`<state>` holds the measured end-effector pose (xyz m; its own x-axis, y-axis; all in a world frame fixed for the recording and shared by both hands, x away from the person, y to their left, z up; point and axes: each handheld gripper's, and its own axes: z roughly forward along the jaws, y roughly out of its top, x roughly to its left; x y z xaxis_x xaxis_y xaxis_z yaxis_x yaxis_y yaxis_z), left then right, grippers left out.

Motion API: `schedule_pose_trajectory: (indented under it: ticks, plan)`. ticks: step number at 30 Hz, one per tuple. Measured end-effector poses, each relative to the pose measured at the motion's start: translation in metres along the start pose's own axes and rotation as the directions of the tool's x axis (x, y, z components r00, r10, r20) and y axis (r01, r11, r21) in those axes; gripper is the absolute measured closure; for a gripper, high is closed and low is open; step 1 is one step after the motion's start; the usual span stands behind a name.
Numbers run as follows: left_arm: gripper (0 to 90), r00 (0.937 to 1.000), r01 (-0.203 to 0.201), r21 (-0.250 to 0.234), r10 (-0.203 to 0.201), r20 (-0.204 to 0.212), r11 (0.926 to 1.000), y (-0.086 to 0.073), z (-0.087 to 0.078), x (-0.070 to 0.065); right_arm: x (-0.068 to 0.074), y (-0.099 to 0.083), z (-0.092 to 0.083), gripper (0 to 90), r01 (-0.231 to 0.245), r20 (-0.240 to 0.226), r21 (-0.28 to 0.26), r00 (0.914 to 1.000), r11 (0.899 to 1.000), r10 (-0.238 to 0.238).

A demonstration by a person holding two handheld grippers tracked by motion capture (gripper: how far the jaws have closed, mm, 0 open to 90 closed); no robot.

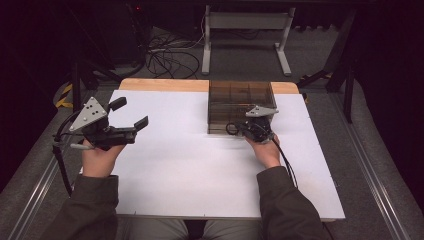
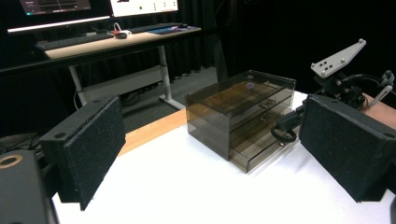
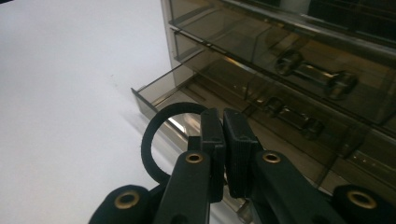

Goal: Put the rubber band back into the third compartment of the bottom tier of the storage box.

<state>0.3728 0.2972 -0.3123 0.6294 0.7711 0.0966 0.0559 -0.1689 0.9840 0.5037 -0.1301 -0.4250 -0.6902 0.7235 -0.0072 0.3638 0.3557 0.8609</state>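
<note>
Three smoky drawers make up the drawer box [image 1: 241,100], which stands toward the far edge of the white worktop [image 1: 190,170], and everything here is placed from it. The right gripper [image 3: 223,140] is at the box's front face, fingers [image 3: 212,140] pressed together on a black loop band [image 3: 152,135] that hangs to one side of them. Just beyond the band, the bottom drawer [image 3: 159,91] stands slightly pulled out, its open top facing up and its long side running across the box's front. The band seems bound for that drawer, so the short reach forward and over its front lip is what matters. The left gripper [image 1: 131,114] hovers well off to the box's left, fingers [image 2: 88,149] wide apart, empty, and much the farther of the two.
</note>
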Motion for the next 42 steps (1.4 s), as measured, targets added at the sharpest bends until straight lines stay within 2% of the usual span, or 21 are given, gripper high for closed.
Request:
schedule_pose_trajectory:
  ticks: [10, 21, 33, 42]
  plan:
    - [7.8, 1.0000, 0.000, 0.008, 0.000, -0.001, 1.0000, -0.001, 0.001, 0.000, -0.012, -0.002, -0.003, 88.1, -0.031, 0.044, -0.014, 0.9985, 0.999, 0.031]
    - [7.8, 1.0000, 0.001, 0.011, -0.001, 0.001, 0.9999, -0.003, 0.003, 0.000, -0.026, -0.007, -0.010, 88.2, -0.070, 0.099, -0.017, 0.9926, 0.997, 0.071]
    - [7.8, 1.0000, 0.005, 0.013, -0.005, 0.001, 0.9999, -0.004, 0.004, 0.001, -0.037, -0.013, -0.013, 88.1, -0.111, 0.158, -0.018, 0.9810, 0.994, 0.113]
    - [7.8, 1.0000, 0.005, 0.016, -0.005, 0.001, 0.9999, -0.005, 0.004, 0.001, -0.044, -0.020, -0.011, 88.1, -0.146, 0.199, 0.008, 0.9698, 0.989, 0.141]
